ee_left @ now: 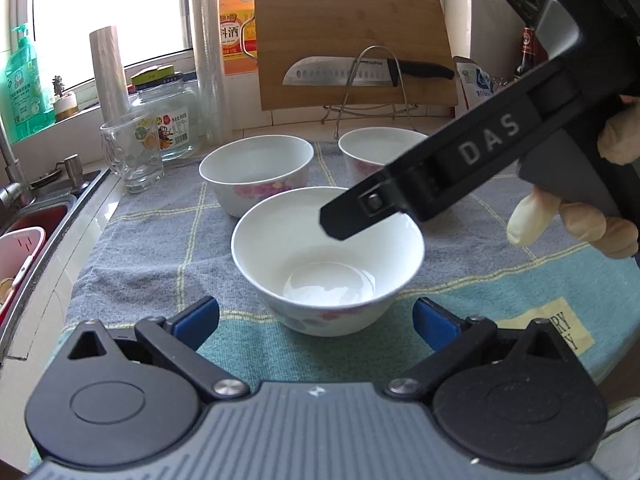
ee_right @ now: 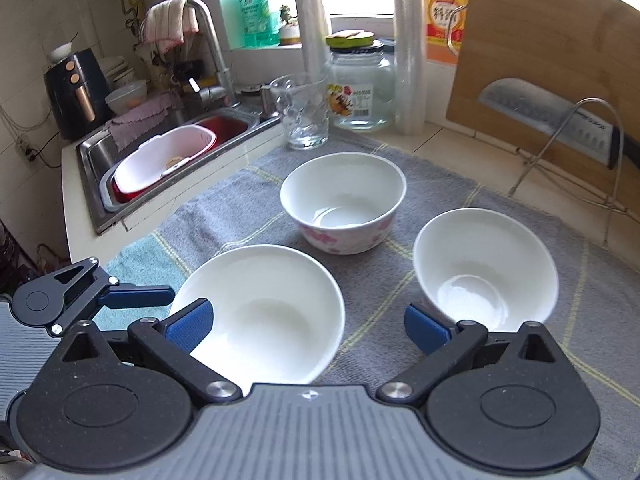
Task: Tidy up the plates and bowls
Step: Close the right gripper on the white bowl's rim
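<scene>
Three white bowls with pink flowers stand on a grey and teal cloth (ee_left: pixel 140 248). The near bowl (ee_left: pixel 328 256) sits just ahead of my left gripper (ee_left: pixel 316 324), which is open with its blue pads wide on either side of it. Behind stand a left bowl (ee_left: pixel 256 172) and a right bowl (ee_left: pixel 380 148). My right gripper (ee_left: pixel 340 220) reaches in from the upper right over the near bowl's rim. In the right wrist view it (ee_right: pixel 308 326) is open, its left pad over the near bowl (ee_right: pixel 260 316), with the other bowls (ee_right: pixel 344 200) (ee_right: pixel 484 268) beyond.
A sink (ee_right: pixel 168 148) with a pink basin lies left of the cloth. A glass mug (ee_left: pixel 134 152), a jar (ee_left: pixel 168 120) and plastic rolls (ee_left: pixel 210 60) line the back. A cutting board (ee_left: pixel 352 40) with a knife (ee_left: pixel 360 72) leans on a wire rack. A gloved hand (ee_left: pixel 580 220) holds the right gripper.
</scene>
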`<state>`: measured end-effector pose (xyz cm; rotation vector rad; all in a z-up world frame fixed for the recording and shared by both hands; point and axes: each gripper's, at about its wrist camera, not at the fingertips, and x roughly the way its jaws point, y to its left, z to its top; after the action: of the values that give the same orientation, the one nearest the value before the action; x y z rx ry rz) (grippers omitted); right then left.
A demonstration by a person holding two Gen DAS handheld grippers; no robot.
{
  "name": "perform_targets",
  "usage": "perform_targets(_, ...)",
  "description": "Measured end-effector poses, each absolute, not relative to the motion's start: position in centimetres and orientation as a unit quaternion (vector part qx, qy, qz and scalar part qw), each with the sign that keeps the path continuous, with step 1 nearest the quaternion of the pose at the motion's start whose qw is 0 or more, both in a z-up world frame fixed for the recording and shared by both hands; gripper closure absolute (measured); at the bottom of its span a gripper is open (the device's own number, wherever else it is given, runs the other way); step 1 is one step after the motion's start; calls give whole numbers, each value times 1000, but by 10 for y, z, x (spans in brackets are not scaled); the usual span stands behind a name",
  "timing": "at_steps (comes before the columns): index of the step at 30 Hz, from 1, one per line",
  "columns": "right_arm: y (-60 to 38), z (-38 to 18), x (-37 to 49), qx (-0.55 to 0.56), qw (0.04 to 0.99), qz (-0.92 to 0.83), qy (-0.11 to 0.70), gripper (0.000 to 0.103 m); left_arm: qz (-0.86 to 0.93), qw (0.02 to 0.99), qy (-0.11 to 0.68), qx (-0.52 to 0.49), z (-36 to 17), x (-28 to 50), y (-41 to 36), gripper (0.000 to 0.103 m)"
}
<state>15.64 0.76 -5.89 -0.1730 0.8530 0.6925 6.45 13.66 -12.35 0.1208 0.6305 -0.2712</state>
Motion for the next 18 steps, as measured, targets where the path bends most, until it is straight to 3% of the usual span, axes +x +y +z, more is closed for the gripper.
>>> perform_targets(3,12,-64,161,-72,841,337,417,1,-145,940,302,65,-126,65,134,2)
perform_targets(8,15,-70,167,-64,829,346,434,14,-156,941,289,77,-125,65,131,4)
perform_targets(12,13,-71,172,-54,825,351,441,19,-156,941,290,76,-126,67,130,14)
perform_targets(18,14,-72,178,-44,820,358,444,28,-154,941,291,72,-126,70,132,16)
